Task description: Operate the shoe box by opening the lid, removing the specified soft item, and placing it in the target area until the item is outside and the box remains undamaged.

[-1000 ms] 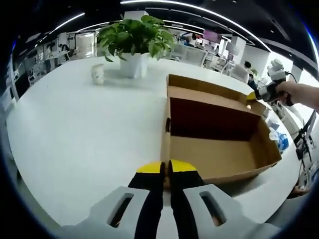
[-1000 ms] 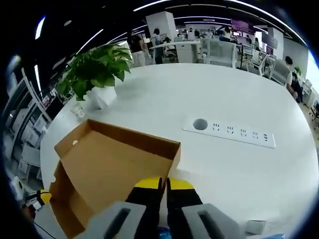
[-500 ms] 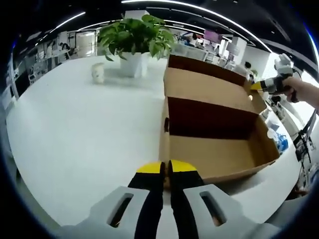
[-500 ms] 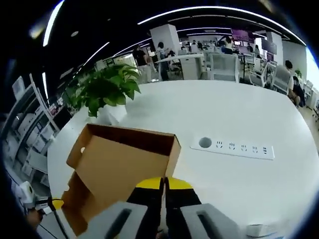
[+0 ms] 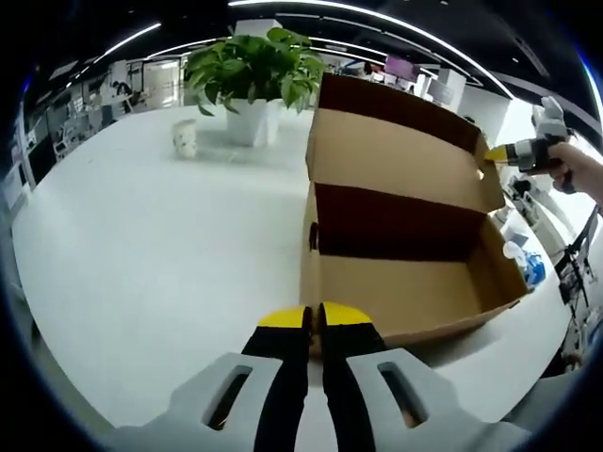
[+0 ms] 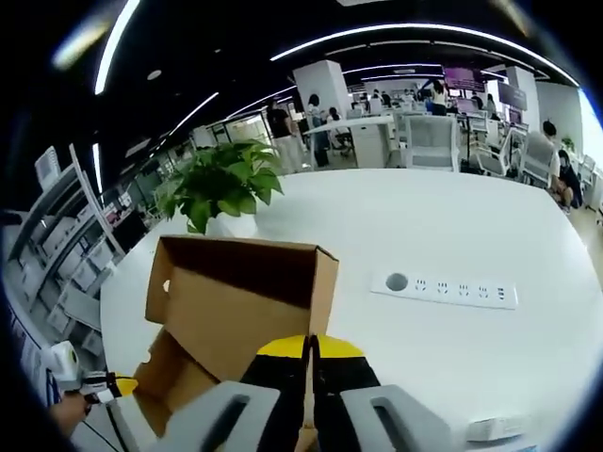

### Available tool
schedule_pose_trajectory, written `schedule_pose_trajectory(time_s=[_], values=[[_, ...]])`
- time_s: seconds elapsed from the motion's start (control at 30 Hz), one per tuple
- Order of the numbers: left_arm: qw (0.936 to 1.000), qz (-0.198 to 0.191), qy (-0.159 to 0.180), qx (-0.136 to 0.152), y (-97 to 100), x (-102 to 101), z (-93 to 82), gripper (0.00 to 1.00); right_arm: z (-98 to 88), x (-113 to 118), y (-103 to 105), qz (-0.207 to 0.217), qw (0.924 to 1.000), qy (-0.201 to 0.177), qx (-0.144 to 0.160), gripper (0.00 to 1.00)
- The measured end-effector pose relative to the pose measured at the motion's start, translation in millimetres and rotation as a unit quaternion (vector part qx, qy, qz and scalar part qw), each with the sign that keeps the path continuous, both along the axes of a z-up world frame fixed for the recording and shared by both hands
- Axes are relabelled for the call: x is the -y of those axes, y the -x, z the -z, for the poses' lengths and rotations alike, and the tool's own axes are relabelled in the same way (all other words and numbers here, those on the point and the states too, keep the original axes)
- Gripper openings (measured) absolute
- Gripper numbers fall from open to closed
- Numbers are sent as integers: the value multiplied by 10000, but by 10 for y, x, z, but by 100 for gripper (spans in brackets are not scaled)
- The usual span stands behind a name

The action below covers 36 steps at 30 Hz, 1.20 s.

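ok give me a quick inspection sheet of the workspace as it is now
surface: white table, mostly bare.
job's things: cardboard shoe box with its lid raised; no soft item seen inside from the left gripper view.
clutter: potted plant, small white cup, inset power strip.
grippers: left gripper jaws together at the box's near wall; right gripper jaws pinched on the lid's edge.
cables: nothing seen on the table.
surroundings: open office, desks, chairs.
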State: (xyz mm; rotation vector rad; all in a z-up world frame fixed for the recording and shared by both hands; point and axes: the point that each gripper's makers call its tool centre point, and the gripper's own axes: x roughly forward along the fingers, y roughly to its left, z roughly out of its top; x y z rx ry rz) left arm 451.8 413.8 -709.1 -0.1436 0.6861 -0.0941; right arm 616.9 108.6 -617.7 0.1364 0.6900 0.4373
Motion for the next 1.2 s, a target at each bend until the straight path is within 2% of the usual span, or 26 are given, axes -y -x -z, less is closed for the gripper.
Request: schedule_pose_trajectory(time_s=[0.1,0.43,0.77,0.9,1.2], values=[[10000,-7,-10,3,2,0,-2,1,-37,-10,13,-88,9998,95,182,0],[10000,5,-30,0,-5,-11,-3,1,-124,-38,223,-197,9983,181,520,0],[10000,1,-20,16,-4,-7,-6,2,-145,-38,376,-218,9967,133,767,0],[10000,13,-12,10,-11,-16,-3,2,-134,-32,434,-298,9947,235,954,0],[10000,52,-9,-2,-2,-9,-3,2,-139,-34,498,-330,9941,183,1016,0]])
